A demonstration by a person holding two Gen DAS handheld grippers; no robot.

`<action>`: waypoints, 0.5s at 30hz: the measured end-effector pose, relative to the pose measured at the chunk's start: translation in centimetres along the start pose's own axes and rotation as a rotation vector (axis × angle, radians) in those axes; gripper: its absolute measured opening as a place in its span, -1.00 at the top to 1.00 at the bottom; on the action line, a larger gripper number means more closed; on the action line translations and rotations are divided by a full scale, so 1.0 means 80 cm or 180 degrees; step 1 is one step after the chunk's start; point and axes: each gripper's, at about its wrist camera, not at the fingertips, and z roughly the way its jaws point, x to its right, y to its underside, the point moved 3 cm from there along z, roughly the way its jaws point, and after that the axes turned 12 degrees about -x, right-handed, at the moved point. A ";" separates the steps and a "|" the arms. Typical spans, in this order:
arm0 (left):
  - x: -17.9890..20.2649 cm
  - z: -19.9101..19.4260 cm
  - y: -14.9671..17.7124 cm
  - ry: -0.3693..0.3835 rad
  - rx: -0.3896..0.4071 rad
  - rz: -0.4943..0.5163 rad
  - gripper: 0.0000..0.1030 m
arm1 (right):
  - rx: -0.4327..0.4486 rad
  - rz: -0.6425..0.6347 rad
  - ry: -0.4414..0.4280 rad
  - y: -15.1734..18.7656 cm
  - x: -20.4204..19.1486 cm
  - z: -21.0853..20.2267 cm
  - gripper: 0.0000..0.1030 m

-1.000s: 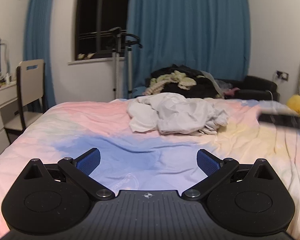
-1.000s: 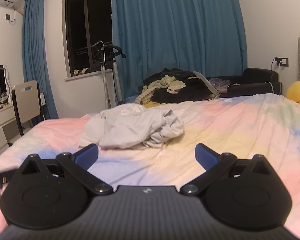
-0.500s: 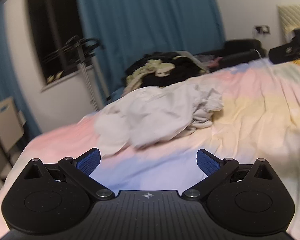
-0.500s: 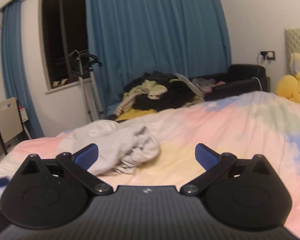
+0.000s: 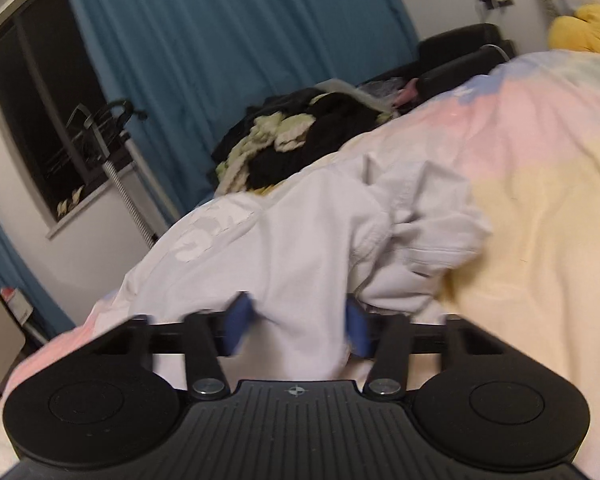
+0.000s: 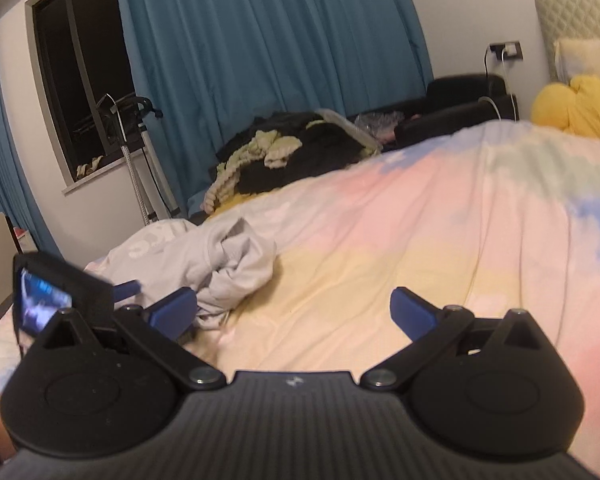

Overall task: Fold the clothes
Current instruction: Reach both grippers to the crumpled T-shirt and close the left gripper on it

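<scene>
A crumpled white garment [image 5: 300, 248] with a pale print lies on the pastel bed cover [image 5: 540, 200]. My left gripper [image 5: 298, 324] has reached its near edge. The jaws are closing, and a fold of the white cloth fills the gap between the blue pads [image 5: 238, 320]. In the right wrist view the same garment [image 6: 204, 264] sits to the left of my right gripper [image 6: 296, 308]. That gripper stands open over bare bed cover [image 6: 420, 240], holding nothing. The left tool's small screen [image 6: 44, 300] shows at that view's left edge.
A heap of dark and pale green clothes [image 6: 300, 160] lies beyond the bed's far edge, next to a black sofa [image 6: 460, 92]. A metal stand [image 6: 128, 140] is by the window. A yellow cushion [image 6: 572, 108] sits at the bed's right end.
My left gripper has swung in to the garment and dropped, and its jaws have narrowed from wide open onto the cloth. The right gripper has drifted right and lower, still open.
</scene>
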 end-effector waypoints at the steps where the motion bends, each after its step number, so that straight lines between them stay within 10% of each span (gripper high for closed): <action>1: -0.006 -0.003 0.000 0.0013 0.0008 -0.0066 0.53 | -0.0010 0.0010 -0.0001 0.002 0.001 0.005 -1.00; 3: -0.017 -0.010 0.001 0.0039 0.0025 -0.0199 0.84 | -0.0059 0.0007 -0.0014 0.005 -0.002 0.014 -1.00; 15: -0.100 -0.225 0.015 0.0423 0.0484 -0.0909 0.91 | 0.0183 -0.0273 -0.0224 0.006 -0.028 -0.022 -1.00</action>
